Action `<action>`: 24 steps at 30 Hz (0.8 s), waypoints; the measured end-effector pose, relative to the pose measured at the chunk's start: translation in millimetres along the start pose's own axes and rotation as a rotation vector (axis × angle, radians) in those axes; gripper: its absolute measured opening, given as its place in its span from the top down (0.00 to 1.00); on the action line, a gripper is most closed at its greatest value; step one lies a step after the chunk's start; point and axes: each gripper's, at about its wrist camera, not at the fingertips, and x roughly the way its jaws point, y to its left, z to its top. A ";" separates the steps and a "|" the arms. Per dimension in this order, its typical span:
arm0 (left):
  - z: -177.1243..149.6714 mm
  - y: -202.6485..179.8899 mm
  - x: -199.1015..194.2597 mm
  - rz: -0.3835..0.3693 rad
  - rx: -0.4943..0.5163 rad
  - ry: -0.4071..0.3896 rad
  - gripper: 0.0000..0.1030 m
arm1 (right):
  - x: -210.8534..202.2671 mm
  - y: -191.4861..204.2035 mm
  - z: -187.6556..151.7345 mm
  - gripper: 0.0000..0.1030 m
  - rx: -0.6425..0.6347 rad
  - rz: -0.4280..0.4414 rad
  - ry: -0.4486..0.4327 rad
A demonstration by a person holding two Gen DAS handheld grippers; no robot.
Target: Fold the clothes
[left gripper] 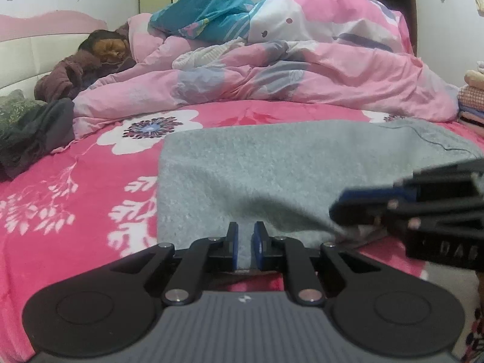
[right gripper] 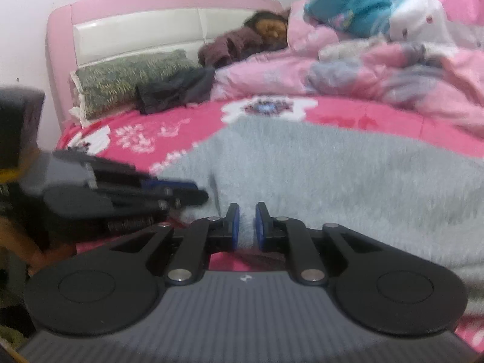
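Observation:
A fuzzy grey garment lies spread on the pink flowered bed sheet; it also fills the right wrist view. My left gripper is shut on the garment's near edge, with grey cloth between its blue pads. My right gripper is shut on the same near edge further right. The right gripper shows in the left wrist view at the right, and the left gripper shows blurred in the right wrist view at the left.
A heaped pink quilt and a teal blanket lie at the back of the bed. A dark grey garment and a green pillow lie by the pink headboard. Folded cloths are stacked at the right.

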 end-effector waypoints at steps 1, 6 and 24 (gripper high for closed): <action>-1.2 0.6 0.4 0.001 -0.006 0.007 0.87 | 0.6 3.0 2.2 0.89 -0.014 0.003 -0.002; 8.6 8.6 -6.2 0.007 -0.056 -0.042 0.87 | 15.5 23.5 -10.4 0.88 -0.122 -0.034 0.039; 5.2 -6.6 36.2 -0.044 -0.013 -0.002 0.83 | -39.5 -30.6 -26.8 0.90 -0.017 -0.329 0.019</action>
